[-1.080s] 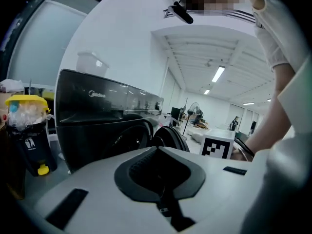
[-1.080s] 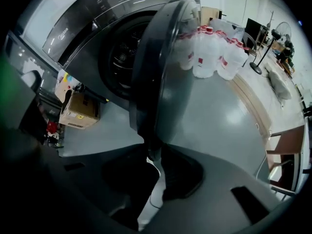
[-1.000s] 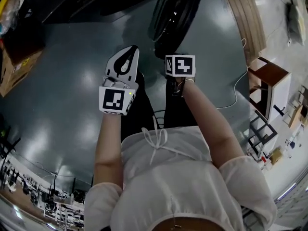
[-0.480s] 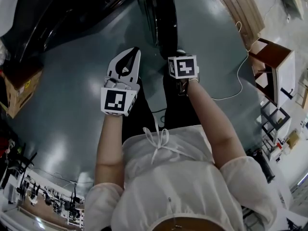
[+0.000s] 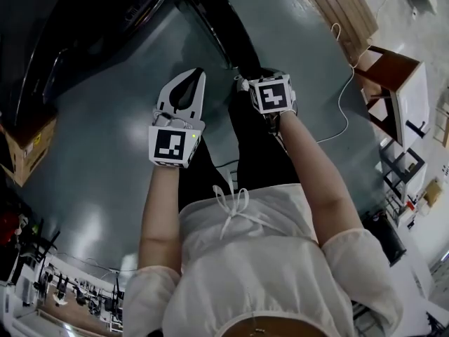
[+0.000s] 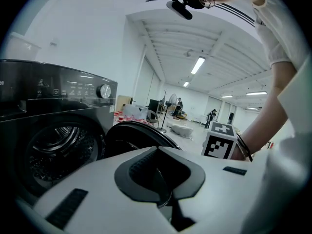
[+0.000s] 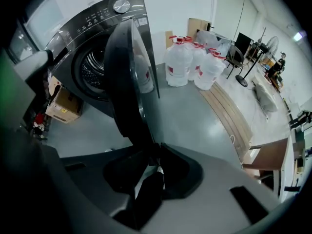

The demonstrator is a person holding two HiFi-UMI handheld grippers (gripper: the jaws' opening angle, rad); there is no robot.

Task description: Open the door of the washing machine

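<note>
The right tongs (image 7: 155,149) pointed steeply down at the grey floor (image 7: 195,112), with their dark jaws drawn close and pinched at the tips on the lower edge of the door (image 7: 127,77), so that the door's rim ran straight up and away from between them. The door belonged to the dark washing machine (image 7: 105,14) and stood swung well out from the machine's front, edge-on to the right tongs and directly ahead of them. Beyond the door and to its left, as the right tongs faced, the open drum (image 7: 95,69) showed in the machine's front, with the round dial (image 7: 121,6) on the control panel above it. A cardboard box (image 7: 62,106) sat on the floor further left, beside the machine. Several large water bottles (image 7: 181,65) were grouped ahead and to the right of the right tongs, past the door, and a run of wooden planks (image 7: 226,113) lay on the floor nearer on that side. The left tongs (image 6: 158,150) were held beside the right pair, nearer level. Their white jaws were closed tip to tip with nothing between them and gripped nothing. The machine's front and drum lay ahead and to their left, the rim of the open door rose just beyond their tips, and the marker cube (image 6: 220,141) of the right tongs showed close on their right
</note>
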